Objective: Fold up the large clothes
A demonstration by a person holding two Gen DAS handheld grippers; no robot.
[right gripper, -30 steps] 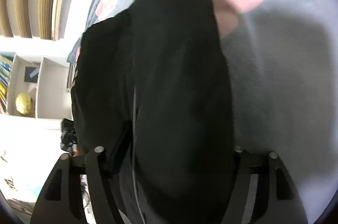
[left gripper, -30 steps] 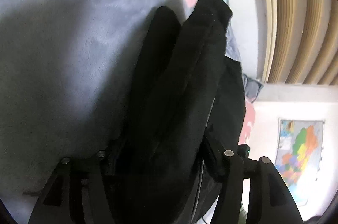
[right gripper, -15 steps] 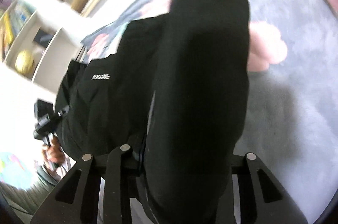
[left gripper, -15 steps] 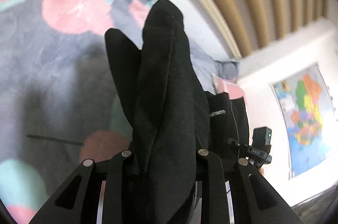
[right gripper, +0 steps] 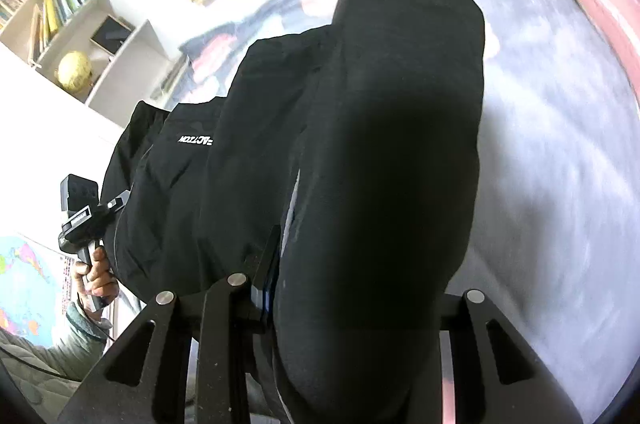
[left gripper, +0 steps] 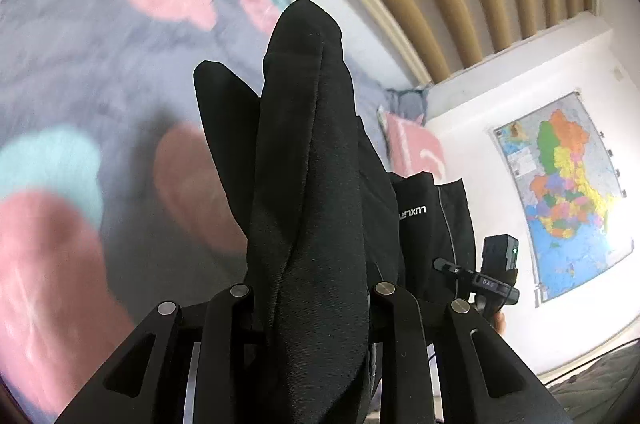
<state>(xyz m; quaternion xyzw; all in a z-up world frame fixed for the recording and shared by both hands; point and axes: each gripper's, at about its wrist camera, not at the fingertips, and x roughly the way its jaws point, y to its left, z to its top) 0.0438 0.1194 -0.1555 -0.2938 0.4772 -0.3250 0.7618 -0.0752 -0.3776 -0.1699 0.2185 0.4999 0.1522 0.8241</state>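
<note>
1. Left wrist view, left part: a grey fleece blanket with pink and teal patches (left gripper: 92, 71) fills the frame's left half, blurred.
2. Centre: the black fabric garment (left gripper: 308, 183) rises as a thick bunched fold from the bottom edge to the upper middle. It runs straight up between the two black fingers of the left gripper (left gripper: 308, 294), which are clamped on it, cloth filling the gap.
3. Right: a white-lettered panel of the same garment hangs at centre right; beyond it the other handheld gripper shows, and a colourful wall map (left gripper: 560, 191) hangs at the far right.
4. Right wrist view, left part: a white bookshelf with books and a yellow globe (right gripper: 76, 35) sits upper left; a hand (right gripper: 94, 272) grips a black handle at lower left.
5. Centre to right: the right gripper (right gripper: 352, 294) is closed on a broad dark fold of the garment that covers the right finger; grey blanket lies blurred at the right.
</note>
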